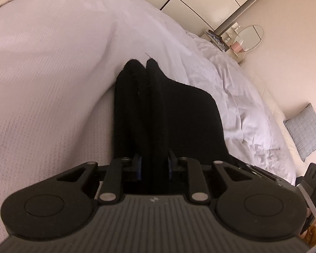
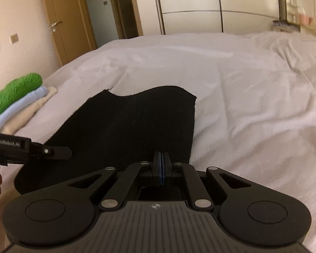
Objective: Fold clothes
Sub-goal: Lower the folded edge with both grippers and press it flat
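A black cloth [image 2: 126,124] lies on the white bed [image 2: 242,97]. In the left wrist view the black cloth [image 1: 179,116] bunches in thick folds between the pads [image 1: 138,164] of my left gripper [image 1: 153,164], which is shut on it. My right gripper [image 2: 161,162] has its blue pads pressed together at the cloth's near edge; whether fabric is pinched between them is hidden. The left gripper [image 2: 59,152] also shows at the left of the right wrist view, at the cloth's left edge.
A stack of folded clothes [image 2: 16,103], green on light blue on cream, sits on the bed's left edge. A wardrobe [image 2: 200,6] and a door [image 2: 63,21] stand behind. A dressing table with a mirror [image 1: 248,35] and a grey cushion [image 1: 305,130] are beside the bed.
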